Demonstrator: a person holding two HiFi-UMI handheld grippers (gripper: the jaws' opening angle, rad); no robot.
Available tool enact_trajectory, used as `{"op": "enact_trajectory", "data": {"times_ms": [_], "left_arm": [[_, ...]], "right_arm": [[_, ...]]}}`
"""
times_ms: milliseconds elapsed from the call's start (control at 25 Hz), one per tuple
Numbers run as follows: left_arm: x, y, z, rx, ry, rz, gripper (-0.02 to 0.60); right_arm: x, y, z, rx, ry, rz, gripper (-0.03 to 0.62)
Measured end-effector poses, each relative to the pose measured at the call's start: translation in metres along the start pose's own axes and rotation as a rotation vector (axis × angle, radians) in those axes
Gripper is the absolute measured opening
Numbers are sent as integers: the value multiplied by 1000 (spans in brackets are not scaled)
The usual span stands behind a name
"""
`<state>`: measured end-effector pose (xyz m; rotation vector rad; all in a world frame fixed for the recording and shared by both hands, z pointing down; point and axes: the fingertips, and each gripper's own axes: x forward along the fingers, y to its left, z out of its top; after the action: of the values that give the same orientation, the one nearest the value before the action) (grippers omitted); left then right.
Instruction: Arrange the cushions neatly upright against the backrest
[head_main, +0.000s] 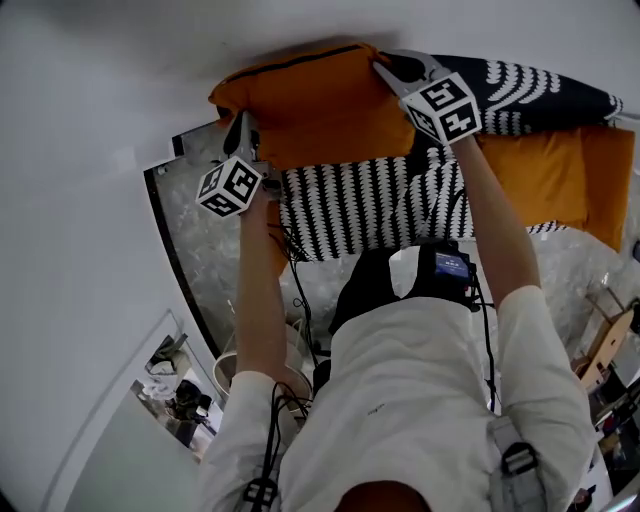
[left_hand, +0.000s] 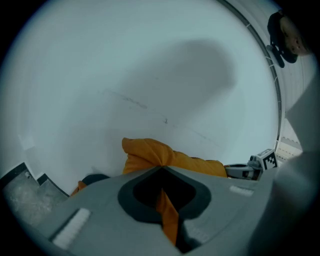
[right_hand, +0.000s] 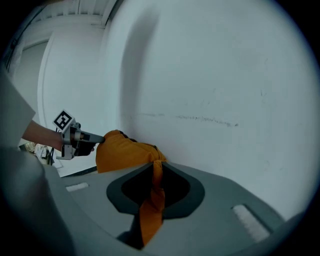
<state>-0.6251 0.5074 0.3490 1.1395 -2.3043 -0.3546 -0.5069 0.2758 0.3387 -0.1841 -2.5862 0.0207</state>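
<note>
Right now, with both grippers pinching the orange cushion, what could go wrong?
The left gripper and right gripper each pinch only a thin fold of the orange cushion, so it might slip free. Lowered, it could land on the black-and-white cushion and lean instead of standing upright.

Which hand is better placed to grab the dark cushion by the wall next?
Right, probably: right tongs pinch the orange cushion beside the dark cushion; left tongs hold its far corner.

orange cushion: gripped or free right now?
Gripped. Left claw and right claw are each shut on one end of the orange cushion, its fabric pinched between the jaws.
</note>
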Motion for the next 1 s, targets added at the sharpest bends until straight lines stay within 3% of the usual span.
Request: {"op": "enact_trajectory", "data": {"times_ms": [200, 640, 720, 840, 920, 1000], "left_arm": [[26, 3, -9, 8, 29, -15, 9], [54, 25, -10, 4, 35, 13, 42], [54, 25, -10, 16, 43, 2, 59], [49, 22, -9, 58, 58, 0, 104], [43, 22, -10, 108, 81, 27, 200], [36, 25, -13, 137, 98, 54, 222]], "right_arm": [[18, -18, -30, 63, 13, -53, 67], [54, -36, -41, 37, 68, -124, 69], [54, -42, -41, 61, 71, -135, 99], [45, -55, -40, 116, 61, -151, 196], [37, -60, -38, 125, 64, -150, 270], [30, -61, -37, 103, 73, -149, 275]]}}
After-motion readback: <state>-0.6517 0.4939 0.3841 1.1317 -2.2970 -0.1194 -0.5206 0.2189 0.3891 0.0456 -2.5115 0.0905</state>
